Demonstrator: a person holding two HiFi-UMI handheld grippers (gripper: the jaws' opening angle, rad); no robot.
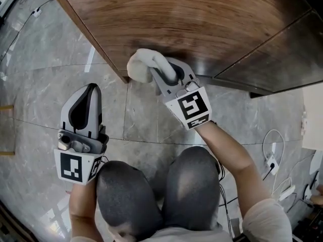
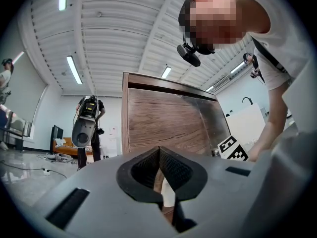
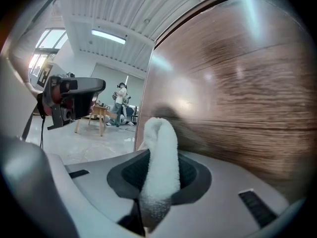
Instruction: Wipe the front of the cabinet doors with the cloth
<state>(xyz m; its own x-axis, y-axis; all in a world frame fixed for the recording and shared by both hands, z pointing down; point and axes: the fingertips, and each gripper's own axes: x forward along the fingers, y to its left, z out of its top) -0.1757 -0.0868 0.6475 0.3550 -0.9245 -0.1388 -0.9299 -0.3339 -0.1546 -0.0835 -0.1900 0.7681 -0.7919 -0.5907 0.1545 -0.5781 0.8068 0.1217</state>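
In the head view the wood-grain cabinet door (image 1: 192, 19) fills the top. A white cloth (image 1: 141, 64) is pressed against it near its lower left corner, and my right gripper (image 1: 164, 74) is shut on that cloth. The right gripper view has the cloth (image 3: 161, 152) bulging out from between the jaws of the right gripper (image 3: 159, 167), with the door (image 3: 247, 93) close on the right. My left gripper (image 1: 87, 97) hangs over the floor to the left, away from the cabinet. In its own view the left gripper (image 2: 159, 155) is shut and holds nothing, with the door (image 2: 168, 123) ahead.
Grey marble floor tiles (image 1: 40, 84) lie below the cabinet. The person's knees (image 1: 156, 195) are bent at the bottom centre. A power strip with white cables (image 1: 272, 163) lies on the floor at right. Another person (image 2: 89, 118) stands in the far background.
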